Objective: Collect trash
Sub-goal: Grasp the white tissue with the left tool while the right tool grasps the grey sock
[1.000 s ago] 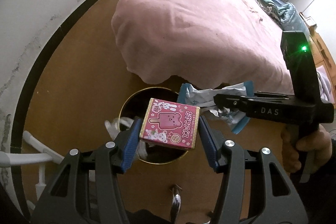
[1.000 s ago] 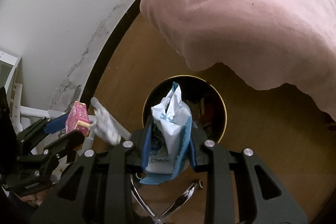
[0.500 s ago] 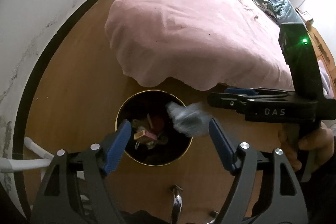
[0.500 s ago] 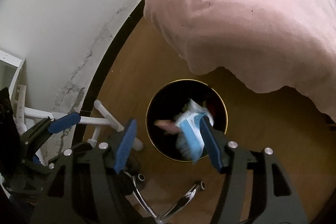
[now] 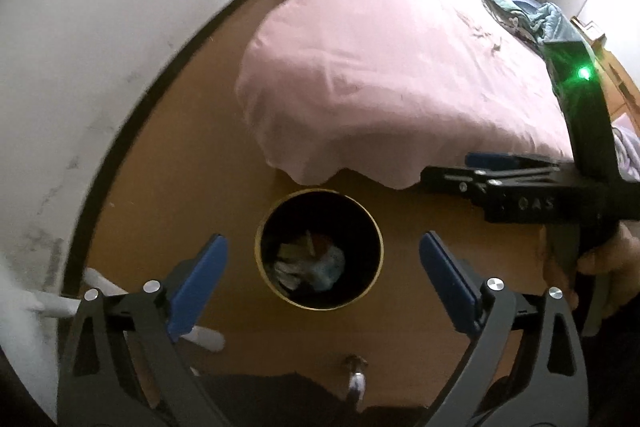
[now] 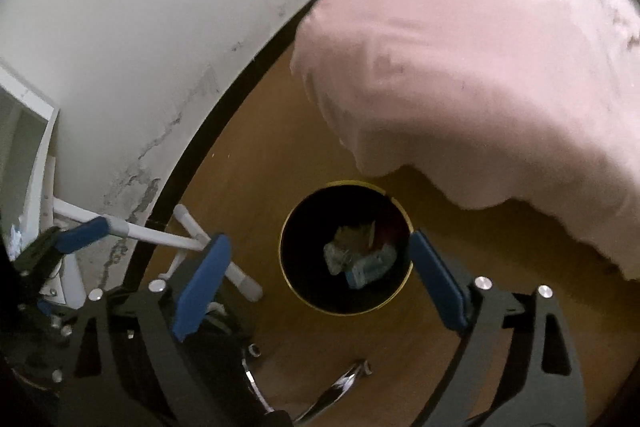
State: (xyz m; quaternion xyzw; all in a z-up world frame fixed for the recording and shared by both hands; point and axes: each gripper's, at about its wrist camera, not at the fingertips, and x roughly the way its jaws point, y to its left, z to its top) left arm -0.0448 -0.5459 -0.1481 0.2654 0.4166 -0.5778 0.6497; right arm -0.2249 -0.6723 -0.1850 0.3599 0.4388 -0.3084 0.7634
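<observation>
Blue-padded left gripper (image 5: 322, 269) and right gripper (image 6: 320, 273) hanging wide and empty above the black bin (image 5: 267, 227), jaws just having been opening, trash (image 6: 360, 259) lying inside. Risking clipping the pink bedspread (image 5: 380, 75) beside the bin if swinging away carelessly. Blurring obscuring what the trash is.

You're looking down into a round black trash bin (image 5: 378, 239) with a thin gold rim, standing upright on the wooden floor just off the corner of the pink-covered bed. At its bottom lies the trash (image 6: 360, 253): a crumpled white-and-blue wrapper (image 6: 370, 267) among paler scraps, blurred.
</observation>
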